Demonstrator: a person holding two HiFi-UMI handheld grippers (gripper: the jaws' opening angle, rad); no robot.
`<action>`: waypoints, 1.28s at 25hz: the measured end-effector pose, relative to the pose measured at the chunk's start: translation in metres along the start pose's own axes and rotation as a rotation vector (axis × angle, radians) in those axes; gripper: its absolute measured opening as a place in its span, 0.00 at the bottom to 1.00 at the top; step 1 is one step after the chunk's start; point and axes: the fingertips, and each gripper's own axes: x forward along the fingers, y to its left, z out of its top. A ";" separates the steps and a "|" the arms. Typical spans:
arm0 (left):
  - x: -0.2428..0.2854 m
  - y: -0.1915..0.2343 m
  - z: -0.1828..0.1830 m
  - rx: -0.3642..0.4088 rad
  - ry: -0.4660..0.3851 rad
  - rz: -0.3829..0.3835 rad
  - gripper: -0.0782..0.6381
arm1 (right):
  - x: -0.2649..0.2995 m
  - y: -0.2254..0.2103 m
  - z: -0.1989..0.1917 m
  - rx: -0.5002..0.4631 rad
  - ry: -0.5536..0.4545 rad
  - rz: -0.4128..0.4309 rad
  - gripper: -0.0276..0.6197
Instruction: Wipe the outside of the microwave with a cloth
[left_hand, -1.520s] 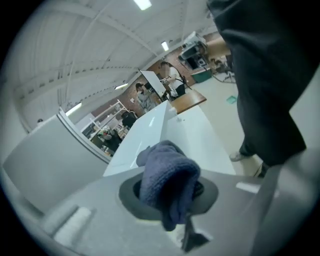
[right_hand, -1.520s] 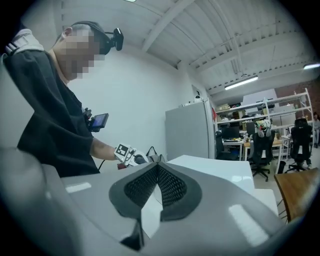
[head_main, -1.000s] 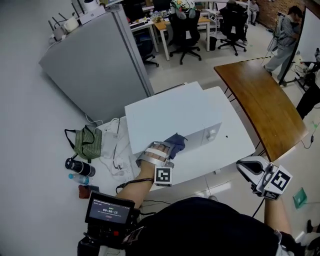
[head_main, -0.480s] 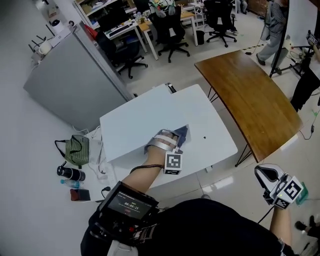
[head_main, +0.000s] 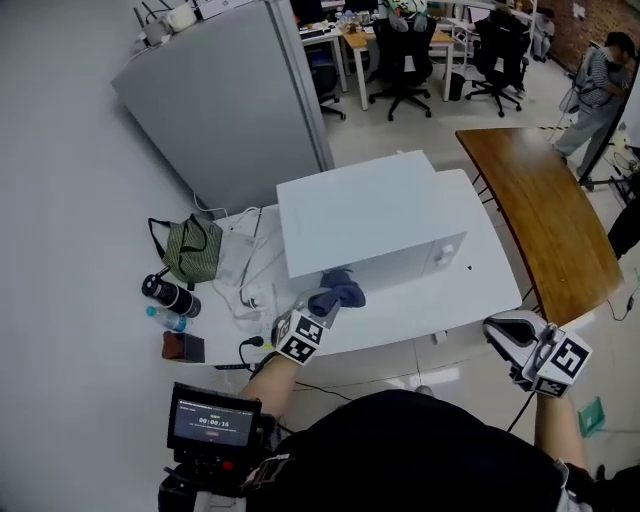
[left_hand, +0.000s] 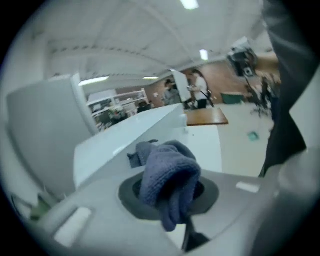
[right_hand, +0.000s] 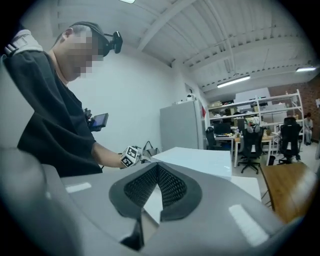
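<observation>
Left claw (head_main: 315, 312) is clamped on a blue-grey terry cloth (head_main: 338, 290) low against the near face of the boxy white microwave (head_main: 370, 215) on the white counter (head_main: 440, 300), right claw (head_main: 497, 328) pinched empty aside, so I'd guess mid-wipe, next needing firm pressure across that face.

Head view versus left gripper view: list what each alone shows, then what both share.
Head view only: the green bag, the bottle and the right gripper. Left gripper view only: ceiling lights, and the left gripper with jaws shut on the cloth. Both: cloth, white microwave, wooden table.
</observation>
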 end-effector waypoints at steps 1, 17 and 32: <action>-0.016 0.015 -0.023 -0.157 -0.018 0.008 0.19 | 0.017 0.013 0.004 -0.001 0.009 0.021 0.05; 0.096 -0.015 0.027 -0.962 -0.225 -0.190 0.19 | -0.065 -0.014 -0.019 0.073 0.030 -0.107 0.05; 0.229 -0.113 0.121 -0.913 -0.124 -0.256 0.19 | -0.229 -0.107 -0.064 0.177 0.032 -0.289 0.05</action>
